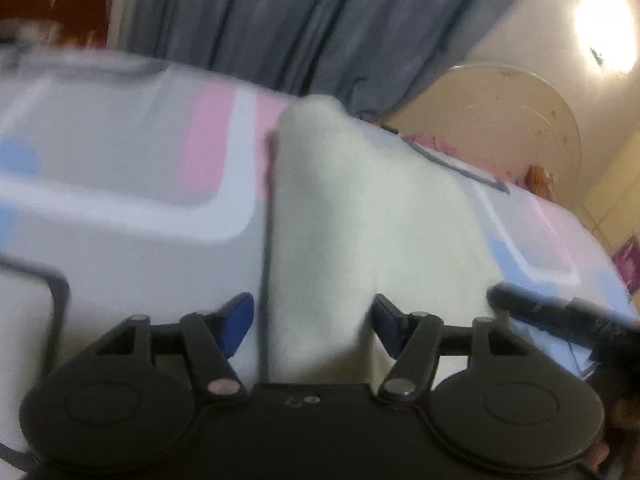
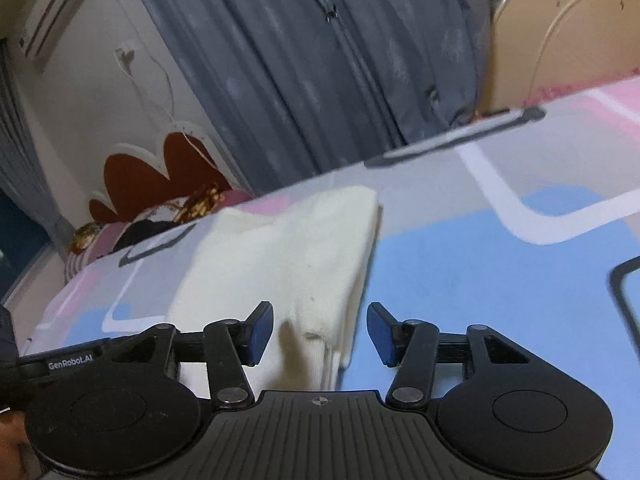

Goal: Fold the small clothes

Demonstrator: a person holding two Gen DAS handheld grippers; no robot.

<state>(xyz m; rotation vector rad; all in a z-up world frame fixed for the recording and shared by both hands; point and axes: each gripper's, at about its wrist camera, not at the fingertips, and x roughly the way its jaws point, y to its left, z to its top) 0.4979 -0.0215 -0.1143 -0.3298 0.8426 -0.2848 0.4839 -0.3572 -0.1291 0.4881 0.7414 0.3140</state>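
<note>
A cream-white folded garment (image 1: pixel 352 208) lies on the patterned bed sheet (image 1: pixel 120 184). In the left wrist view its near edge sits between the open blue-padded fingers of my left gripper (image 1: pixel 312 324), which grips nothing. In the right wrist view the same garment (image 2: pixel 288 248) lies folded in layers, its near corner between the open fingers of my right gripper (image 2: pixel 320 332). The right gripper's black body (image 1: pixel 560 316) shows at the right edge of the left wrist view.
The sheet (image 2: pixel 480 272) has pink, blue and white blocks. Grey curtains (image 2: pixel 320 60) hang behind the bed. A cream rounded headboard (image 1: pixel 500 120) stands at one end, a brown scalloped board (image 2: pixel 160 176) and piled clothes (image 2: pixel 160 216) at the other.
</note>
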